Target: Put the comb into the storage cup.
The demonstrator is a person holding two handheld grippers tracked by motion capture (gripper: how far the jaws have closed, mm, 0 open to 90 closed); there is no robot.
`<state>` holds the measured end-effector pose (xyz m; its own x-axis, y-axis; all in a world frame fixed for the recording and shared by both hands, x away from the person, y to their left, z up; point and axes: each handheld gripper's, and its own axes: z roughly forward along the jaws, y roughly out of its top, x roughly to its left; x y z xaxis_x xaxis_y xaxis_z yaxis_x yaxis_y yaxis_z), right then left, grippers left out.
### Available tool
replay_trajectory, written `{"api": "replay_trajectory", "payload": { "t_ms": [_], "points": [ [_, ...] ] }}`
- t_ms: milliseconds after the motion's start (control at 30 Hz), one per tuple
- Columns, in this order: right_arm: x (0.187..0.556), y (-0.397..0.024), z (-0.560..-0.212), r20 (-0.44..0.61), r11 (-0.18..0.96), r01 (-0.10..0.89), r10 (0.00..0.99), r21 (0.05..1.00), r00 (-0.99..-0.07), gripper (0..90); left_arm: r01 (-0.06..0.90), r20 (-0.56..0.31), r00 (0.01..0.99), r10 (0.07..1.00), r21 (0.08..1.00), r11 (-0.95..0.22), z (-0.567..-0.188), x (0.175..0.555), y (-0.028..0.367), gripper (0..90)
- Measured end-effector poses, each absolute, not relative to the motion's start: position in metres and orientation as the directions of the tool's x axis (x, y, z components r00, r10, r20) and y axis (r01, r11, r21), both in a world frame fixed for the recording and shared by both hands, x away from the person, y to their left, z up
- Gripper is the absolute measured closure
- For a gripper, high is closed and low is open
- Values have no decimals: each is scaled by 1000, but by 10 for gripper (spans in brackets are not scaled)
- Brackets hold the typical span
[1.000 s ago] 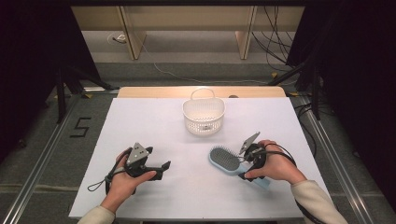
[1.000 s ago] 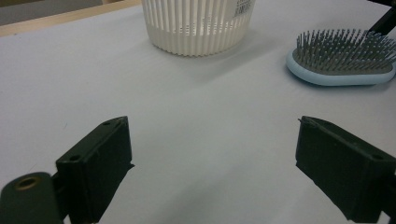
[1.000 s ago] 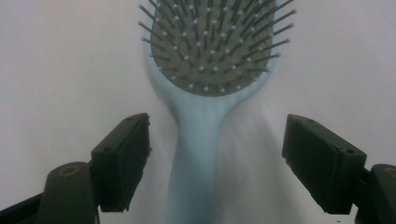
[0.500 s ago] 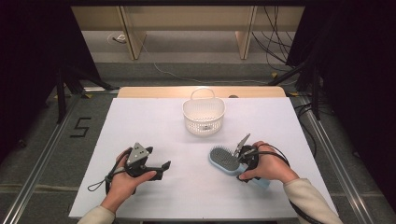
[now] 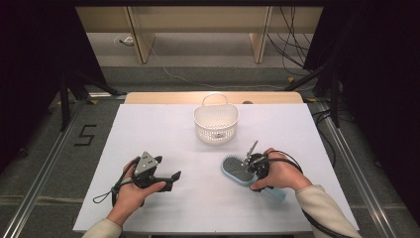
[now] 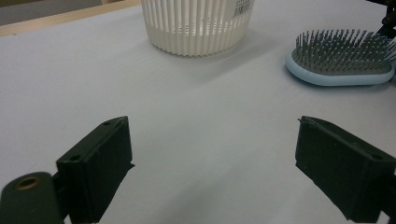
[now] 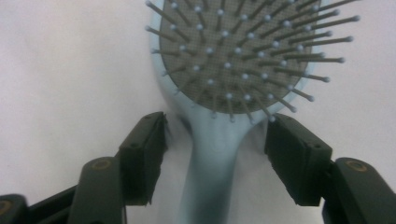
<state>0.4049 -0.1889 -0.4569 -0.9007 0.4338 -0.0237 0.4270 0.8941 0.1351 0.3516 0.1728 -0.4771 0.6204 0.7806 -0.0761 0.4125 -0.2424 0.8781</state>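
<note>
A light blue hairbrush (image 5: 235, 169) lies bristles up on the white table, right of centre. My right gripper (image 5: 251, 172) straddles its neck. In the right gripper view the handle (image 7: 210, 158) runs between the two black jaws of the right gripper (image 7: 215, 142), with a gap on each side. The jaws have just been closing and the pads (image 7: 142, 154) do not press on it. My left gripper (image 5: 174, 178) rests at the front left, open and empty (image 6: 212, 158), facing the hairbrush (image 6: 343, 65) and a white slatted basket (image 6: 196, 23).
The basket (image 5: 216, 124), with a handle loop, stands at the middle rear of the white table top (image 5: 148, 129). Cables trail from both grippers. Dark stands and a metal rail flank the table.
My right gripper has shifted slightly down and left onto the hairbrush's neck, and its jaws have narrowed around the handle. The left hand has stayed still.
</note>
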Motion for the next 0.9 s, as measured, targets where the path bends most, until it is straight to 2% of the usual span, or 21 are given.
{"api": "replay_trajectory", "payload": {
  "t_ms": [333, 367, 667, 700, 900],
  "points": [
    [405, -183, -455, -23, 897, 431, 435, 97, -900, 488, 412, -75, 623, 779, 878, -245, -477, 352, 173, 104],
    [405, -183, -455, -24, 896, 433, 437, 94, -899, 544, 412, -75, 623, 779, 878, -244, -477, 352, 173, 105],
    [407, -182, -454, -20, 882, 463, 466, 85, -885, 625, 412, -77, 621, 780, 879, -242, -477, 351, 172, 105],
    [406, -182, -454, -19, 880, 467, 470, 86, -883, 663, 412, -76, 620, 781, 878, -242, -477, 352, 173, 105],
    [405, -181, -454, -21, 870, 486, 489, 78, -872, 683, 411, -75, 622, 780, 879, -243, -477, 352, 173, 105]
  ]
}}
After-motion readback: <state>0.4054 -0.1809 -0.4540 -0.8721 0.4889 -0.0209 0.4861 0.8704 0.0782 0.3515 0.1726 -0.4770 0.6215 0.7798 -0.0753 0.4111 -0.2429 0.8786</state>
